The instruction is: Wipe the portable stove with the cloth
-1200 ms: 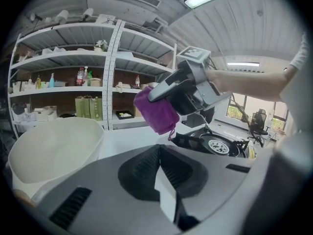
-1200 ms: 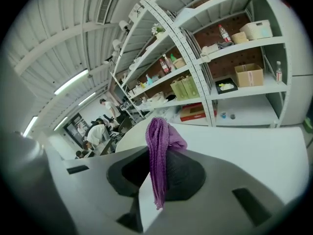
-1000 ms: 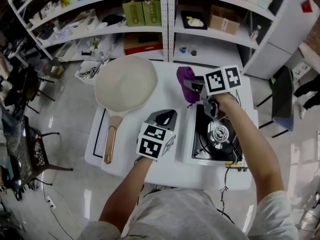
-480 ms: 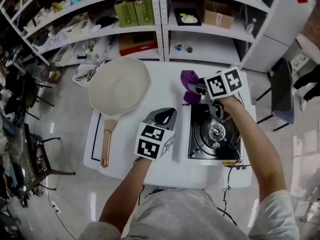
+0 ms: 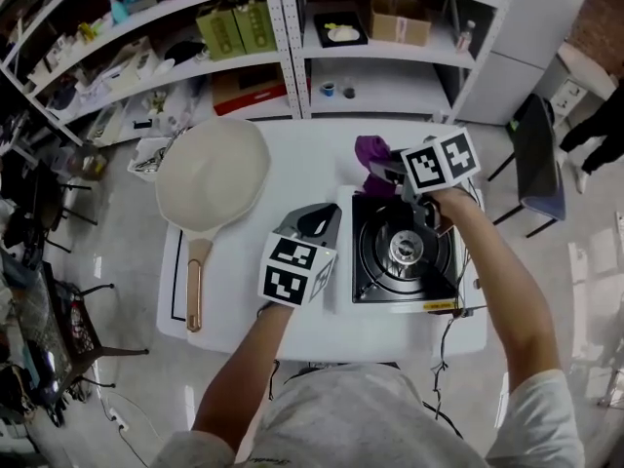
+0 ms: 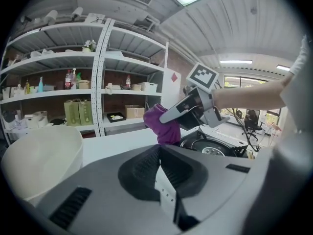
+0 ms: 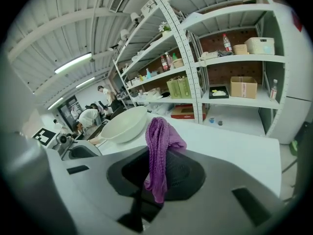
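Right claw (image 5: pixel 388 174) is pinching the cloth (image 5: pixel 370 151). The right gripper view shows the jaws pressed on the purple knit (image 7: pixel 157 146), with a bunch standing above them and a tail hanging below.

Cloth position: upper centre of the head view, at the stove's (image 5: pixel 402 257) far-left corner. From the left gripper view the cloth's (image 6: pixel 164 124) lower end is level with the stove's (image 6: pixel 210 148) rim. Can't tell whether it touches.

Key relation: nearly all of the stove top lies below and right of the right claw in the head view, i.e. back toward the person. My read is that the wipe has to drop the cloth onto the surface and then pull it down-frame across the burner. The stove is roughly square, slightly wider left to right, so either sweep direction works.

Left claw (image 5: pixel 317 224) has its jaws pressed together with nothing between them, and the left gripper view (image 6: pixel 160 155) confirms this. It sits over the tabletop (image 5: pixel 302 169) just beside the stove's left edge, so it's placed to steady the stove if needed. It has no cloth, so wiping is the right claw's job.

Pan (image 5: pixel 213 174) is at the left, well apart from the stove and out of the path.
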A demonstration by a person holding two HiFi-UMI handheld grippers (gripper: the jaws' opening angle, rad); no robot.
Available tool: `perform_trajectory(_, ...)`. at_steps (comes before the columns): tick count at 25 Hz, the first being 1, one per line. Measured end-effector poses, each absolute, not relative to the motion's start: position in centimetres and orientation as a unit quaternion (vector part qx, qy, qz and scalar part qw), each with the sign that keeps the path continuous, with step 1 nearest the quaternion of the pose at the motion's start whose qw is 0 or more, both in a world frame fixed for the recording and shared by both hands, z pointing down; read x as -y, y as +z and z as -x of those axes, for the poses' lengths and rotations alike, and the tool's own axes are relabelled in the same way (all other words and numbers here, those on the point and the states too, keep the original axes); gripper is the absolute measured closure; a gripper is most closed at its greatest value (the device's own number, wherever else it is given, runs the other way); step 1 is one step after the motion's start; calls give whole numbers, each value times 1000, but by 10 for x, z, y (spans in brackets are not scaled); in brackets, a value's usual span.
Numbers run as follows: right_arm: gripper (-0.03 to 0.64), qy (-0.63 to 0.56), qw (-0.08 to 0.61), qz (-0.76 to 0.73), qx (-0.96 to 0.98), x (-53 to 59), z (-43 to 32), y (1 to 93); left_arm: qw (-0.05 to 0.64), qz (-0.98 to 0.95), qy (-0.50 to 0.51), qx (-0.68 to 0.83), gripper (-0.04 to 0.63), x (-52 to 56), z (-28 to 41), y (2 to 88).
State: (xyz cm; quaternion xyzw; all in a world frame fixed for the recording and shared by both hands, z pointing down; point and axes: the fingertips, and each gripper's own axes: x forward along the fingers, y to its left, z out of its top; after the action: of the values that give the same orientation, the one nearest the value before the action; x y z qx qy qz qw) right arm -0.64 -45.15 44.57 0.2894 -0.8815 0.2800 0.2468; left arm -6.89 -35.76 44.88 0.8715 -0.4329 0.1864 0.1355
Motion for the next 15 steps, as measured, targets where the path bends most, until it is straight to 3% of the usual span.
perform_trajectory(15, 554, 292, 226, -345, 863, 446, -73, 444, 131, -885, 187, 405, 592, 361, 24, 448)
